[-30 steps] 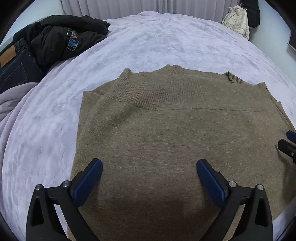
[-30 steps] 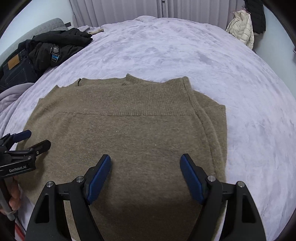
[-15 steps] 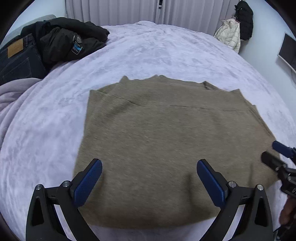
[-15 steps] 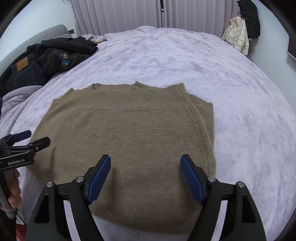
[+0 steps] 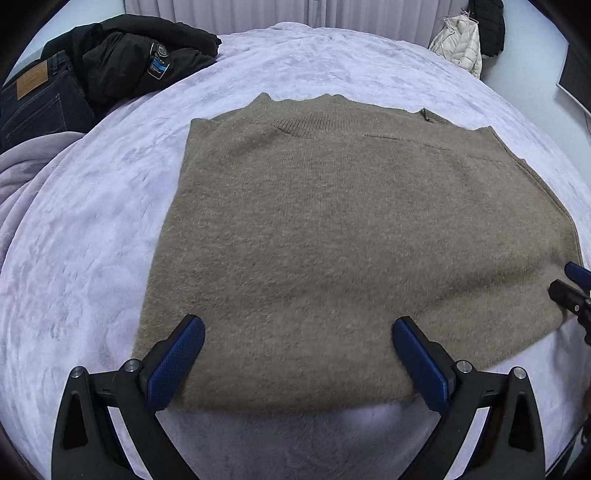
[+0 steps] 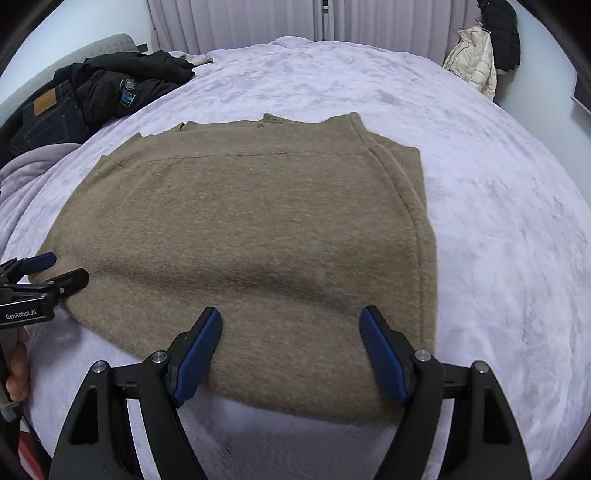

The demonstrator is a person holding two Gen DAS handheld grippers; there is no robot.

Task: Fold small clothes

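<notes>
A folded olive-brown knit sweater lies flat on the lilac bedspread, its ribbed band at the far edge. It also shows in the right wrist view. My left gripper is open and empty, its blue pads over the sweater's near edge. My right gripper is open and empty, likewise above the near edge. The right gripper's tips show at the right edge of the left wrist view; the left gripper shows at the left of the right wrist view.
A pile of black jackets and dark jeans lies at the bed's far left, beside a grey blanket. A cream puffer jacket hangs at the far right by the curtains.
Both grippers have pulled back toward me and risen; the sweater now appears smaller and its near edge is in view. Both stay open.
</notes>
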